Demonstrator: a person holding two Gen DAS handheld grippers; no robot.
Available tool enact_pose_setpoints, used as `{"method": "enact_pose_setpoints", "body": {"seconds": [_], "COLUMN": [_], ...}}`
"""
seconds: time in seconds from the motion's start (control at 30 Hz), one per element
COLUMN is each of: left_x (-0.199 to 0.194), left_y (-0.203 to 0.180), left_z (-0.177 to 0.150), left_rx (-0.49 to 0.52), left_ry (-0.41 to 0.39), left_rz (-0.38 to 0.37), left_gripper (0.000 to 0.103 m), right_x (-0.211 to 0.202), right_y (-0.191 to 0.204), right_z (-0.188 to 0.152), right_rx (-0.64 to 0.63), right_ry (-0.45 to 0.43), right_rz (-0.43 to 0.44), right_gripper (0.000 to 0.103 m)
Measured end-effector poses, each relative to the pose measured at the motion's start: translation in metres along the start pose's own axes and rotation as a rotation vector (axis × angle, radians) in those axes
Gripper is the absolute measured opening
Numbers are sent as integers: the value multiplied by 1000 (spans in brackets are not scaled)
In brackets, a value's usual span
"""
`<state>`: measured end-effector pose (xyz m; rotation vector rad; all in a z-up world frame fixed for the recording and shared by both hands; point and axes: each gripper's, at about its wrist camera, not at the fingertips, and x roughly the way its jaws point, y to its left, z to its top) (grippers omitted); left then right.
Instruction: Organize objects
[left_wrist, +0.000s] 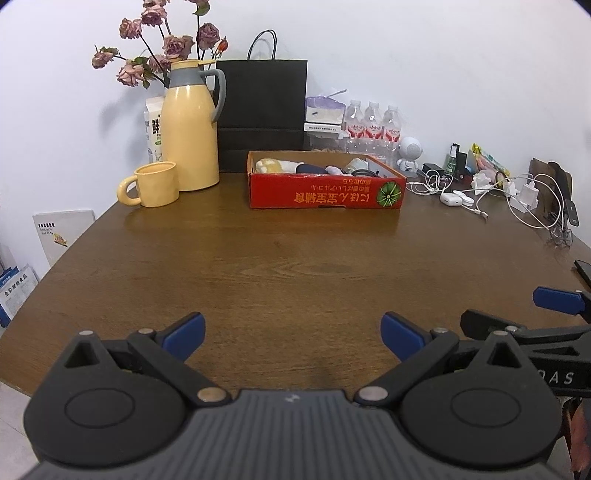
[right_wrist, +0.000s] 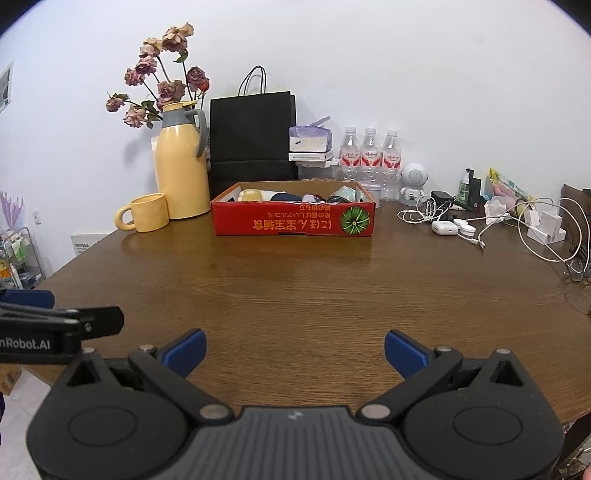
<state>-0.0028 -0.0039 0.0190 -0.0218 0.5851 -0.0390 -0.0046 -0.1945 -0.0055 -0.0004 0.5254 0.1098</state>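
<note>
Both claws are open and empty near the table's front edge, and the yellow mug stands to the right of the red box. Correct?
Not quite. The yellow mug stands left of the red box, beside the yellow thermos, as the right wrist view shows. The left claw and right claw are indeed open and empty.

Red box (right_wrist: 293, 221) with orange lettering and green melon print, yellow jug (right_wrist: 181, 173), yellow mug (right_wrist: 147, 213), black bag (right_wrist: 253, 136)
</note>
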Motion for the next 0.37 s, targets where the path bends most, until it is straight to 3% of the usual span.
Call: {"method": "enact_pose_setpoints", "body": {"seconds": [0.23,0.37], "left_x": [3,7], "left_y": [0,1], "left_z": [-1,-5], "left_rx": [-1,-6], "left_ry": [4,-9], "left_rz": [5,-32], "left_gripper": [103,103], "right_x": [2,4], "right_y": [-3,-3], "right_z": [0,0], "right_rx": [1,-2], "right_ry": [5,7], "right_rz": [-1,7], "right_gripper": [103,103]}}
